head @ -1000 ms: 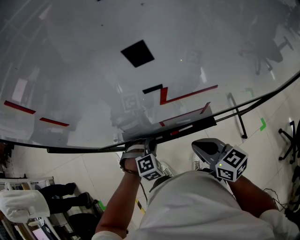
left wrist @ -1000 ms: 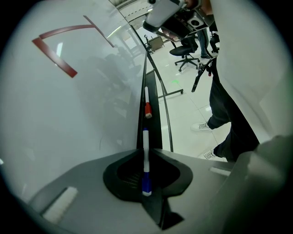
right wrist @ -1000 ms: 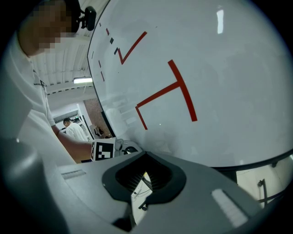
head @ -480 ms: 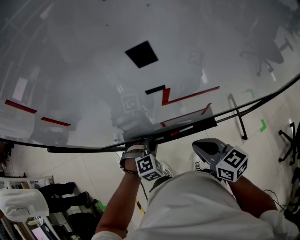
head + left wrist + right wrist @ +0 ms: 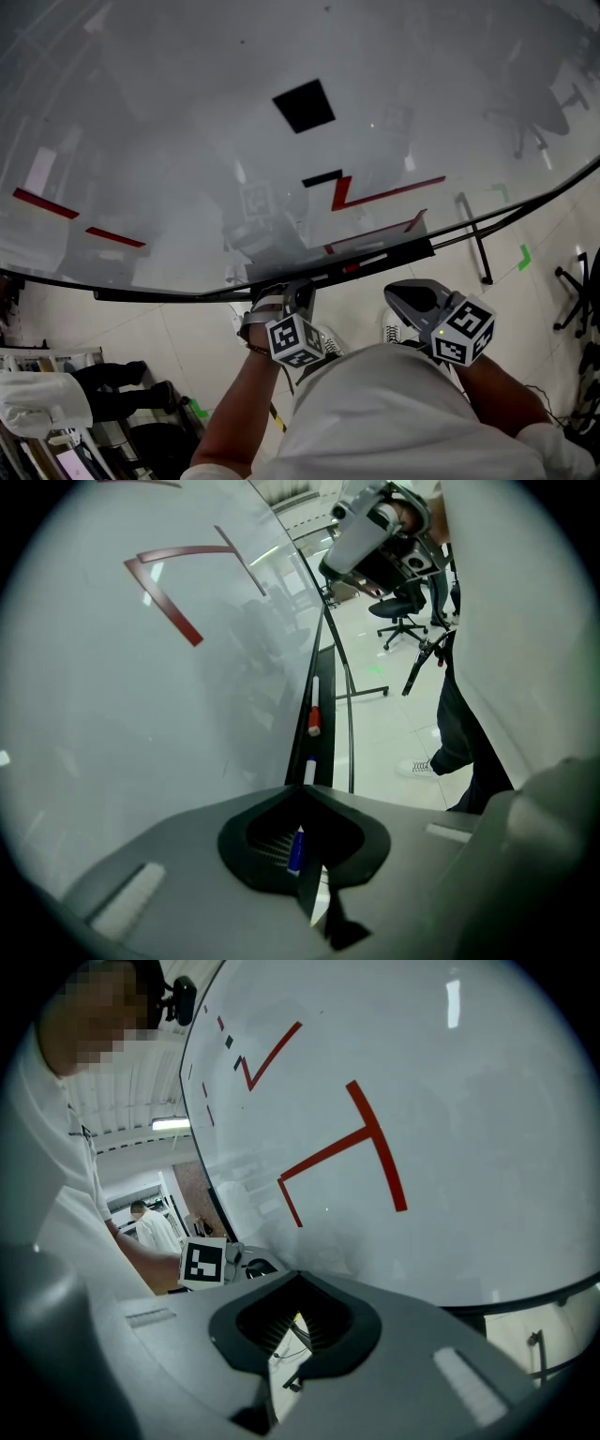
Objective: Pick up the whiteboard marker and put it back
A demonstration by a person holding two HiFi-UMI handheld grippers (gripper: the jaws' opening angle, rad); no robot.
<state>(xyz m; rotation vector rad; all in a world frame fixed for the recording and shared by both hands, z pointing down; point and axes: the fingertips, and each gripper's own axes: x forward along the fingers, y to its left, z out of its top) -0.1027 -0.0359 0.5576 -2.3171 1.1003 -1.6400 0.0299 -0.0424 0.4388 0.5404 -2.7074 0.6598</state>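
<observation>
While the left gripper is clamping the blue whiteboard marker, a red marker is lying just ahead. The right gripper is hovering closed, empty.

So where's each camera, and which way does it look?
Head view: on the head, steeply down at the whiteboard; both arms, left tool, right tool show.
Left gripper view: on left tool, along the tray; a blue marker between jaws.
Right gripper view: on right tool, facing the whiteboard; person's arm shows.
Shared: whiteboard's red lines.
</observation>
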